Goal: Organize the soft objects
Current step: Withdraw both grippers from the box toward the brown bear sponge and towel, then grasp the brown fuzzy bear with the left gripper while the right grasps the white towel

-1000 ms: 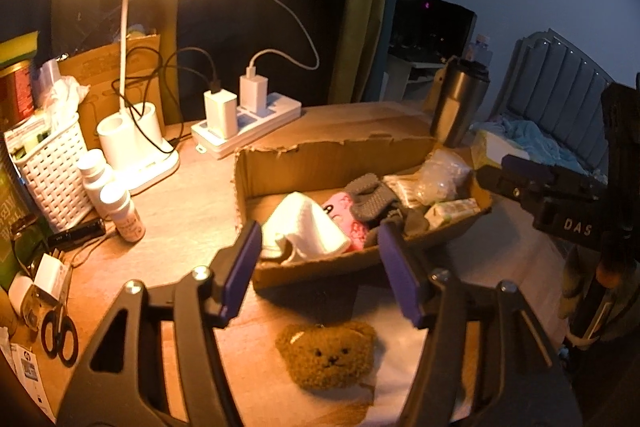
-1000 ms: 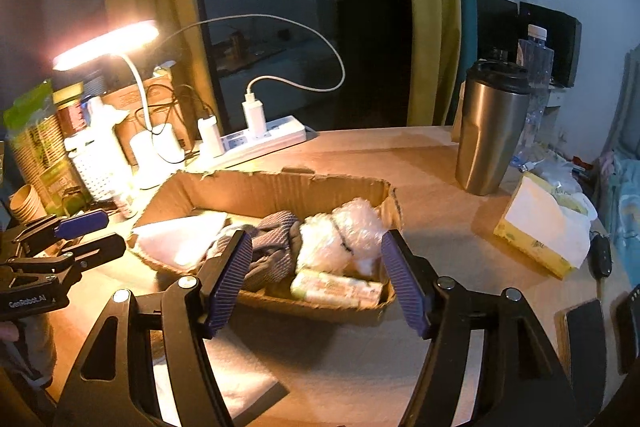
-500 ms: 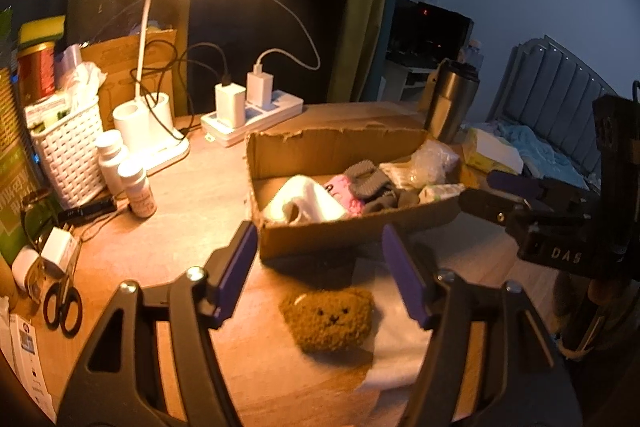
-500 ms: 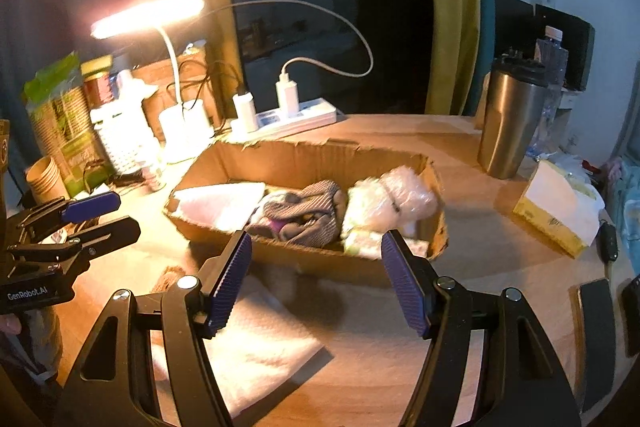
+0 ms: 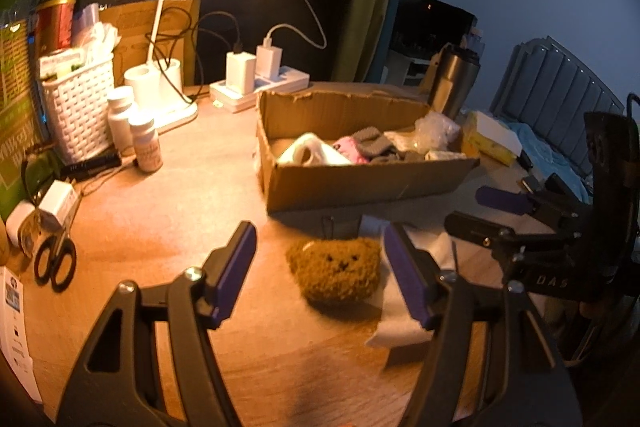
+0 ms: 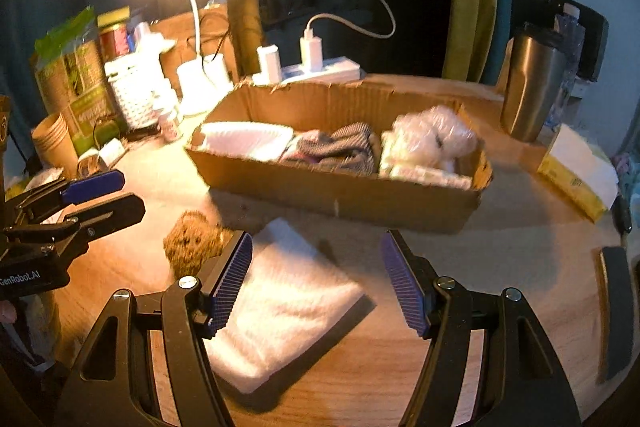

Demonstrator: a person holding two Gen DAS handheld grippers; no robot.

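Fuzzy brown bear plush (image 5: 335,269) sits on the bench (image 5: 160,227) just in front of the cardboard box (image 5: 360,183), light and squishy we figure, so with our left gripper (image 5: 320,279) wide open and empty we'd pinch across its middle.

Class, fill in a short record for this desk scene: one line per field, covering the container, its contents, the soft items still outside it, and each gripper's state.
Container: cardboard box, open top
Contents: white cloth, grey knit item, plastic-wrapped bundle
Outside box: brown bear plush, beside folded white towel
Left gripper: open, plush between its fingers, not gripped
Right gripper: open, above towel
Surface: wooden desk
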